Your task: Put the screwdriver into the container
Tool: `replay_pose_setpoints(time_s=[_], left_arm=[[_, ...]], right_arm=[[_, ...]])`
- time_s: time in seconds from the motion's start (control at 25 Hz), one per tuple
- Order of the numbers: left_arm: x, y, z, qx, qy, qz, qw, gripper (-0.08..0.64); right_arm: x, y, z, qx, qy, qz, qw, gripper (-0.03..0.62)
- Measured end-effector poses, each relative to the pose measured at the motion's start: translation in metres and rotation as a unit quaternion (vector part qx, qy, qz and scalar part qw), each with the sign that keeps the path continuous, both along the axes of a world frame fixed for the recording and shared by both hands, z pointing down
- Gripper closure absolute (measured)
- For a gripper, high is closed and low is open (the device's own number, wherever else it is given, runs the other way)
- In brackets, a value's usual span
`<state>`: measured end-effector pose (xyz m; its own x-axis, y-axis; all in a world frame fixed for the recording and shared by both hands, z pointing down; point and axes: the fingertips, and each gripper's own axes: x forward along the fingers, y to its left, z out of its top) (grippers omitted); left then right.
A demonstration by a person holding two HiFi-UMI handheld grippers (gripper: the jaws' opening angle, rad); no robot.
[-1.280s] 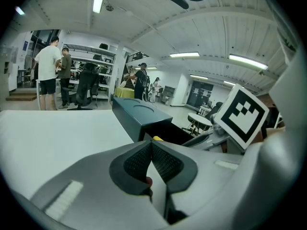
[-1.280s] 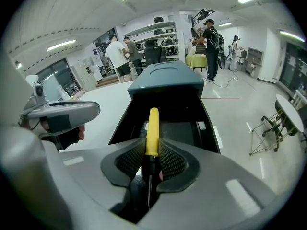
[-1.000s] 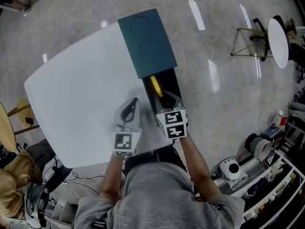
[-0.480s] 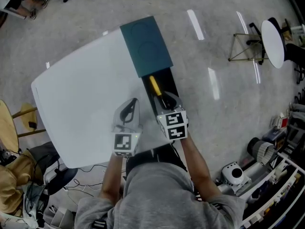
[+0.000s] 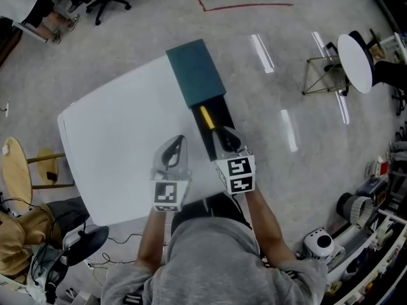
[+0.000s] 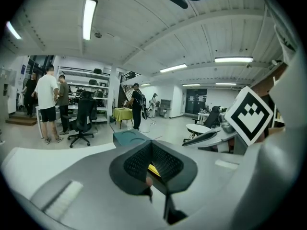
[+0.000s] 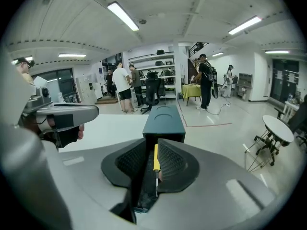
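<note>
The container is a teal box [image 5: 196, 72] [image 7: 163, 121] with a black tray [image 5: 219, 116] drawn out of its near end. In that tray lies the screwdriver [image 5: 206, 115] [image 7: 156, 158], its yellow handle toward the box. My right gripper [image 5: 227, 138] [image 7: 151, 150] hovers over the tray's near end. Its jaws are closing, and the screwdriver shows in the gap below them without being pressed by the pads. My left gripper [image 5: 179, 141] [image 6: 151, 150] is above the white table [image 5: 114, 145], left of the tray, tips together and holding nothing.
The tray runs along the table's right edge, with grey floor beyond. A small round white table [image 5: 355, 61] and a folding stand [image 5: 321, 75] are on the floor to the right. Chairs and stools [image 5: 19, 176] sit off the table's left side. People stand far back in the room [image 6: 48, 102].
My right gripper has drawn back slightly toward me from the screwdriver, which stays in the tray. The left gripper has kept its place. The head view has shifted.
</note>
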<state>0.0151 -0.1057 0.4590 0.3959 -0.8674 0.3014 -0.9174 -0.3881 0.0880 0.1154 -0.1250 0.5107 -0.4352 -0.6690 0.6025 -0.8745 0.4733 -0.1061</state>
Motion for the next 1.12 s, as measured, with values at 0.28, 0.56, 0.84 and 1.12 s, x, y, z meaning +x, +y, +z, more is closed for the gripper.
replay_pose_setpoints(time_s=[0.28, 0.56, 0.84, 1.12], left_arm=[[-0.005, -0.005, -0.009, 0.021, 0.003, 0.001, 0.9998, 0.548], [-0.014, 0.007, -0.036, 0.051, 0.0, 0.001, 0.9987, 0.548], [-0.016, 0.026, -0.062, 0.065, 0.004, 0.012, 0.9978, 0.548], [-0.017, 0.04, -0.069, 0.076, 0.01, 0.02, 0.9969, 0.548]], right_arm=[[0.003, -0.008, -0.02, 0.041, -0.009, 0.013, 0.999, 0.514], [0.003, 0.008, -0.056, 0.086, -0.02, 0.028, 0.996, 0.551], [-0.003, 0.029, -0.086, 0.111, -0.023, 0.032, 0.993, 0.583], [-0.007, 0.046, -0.097, 0.138, -0.015, 0.027, 0.99, 0.588]])
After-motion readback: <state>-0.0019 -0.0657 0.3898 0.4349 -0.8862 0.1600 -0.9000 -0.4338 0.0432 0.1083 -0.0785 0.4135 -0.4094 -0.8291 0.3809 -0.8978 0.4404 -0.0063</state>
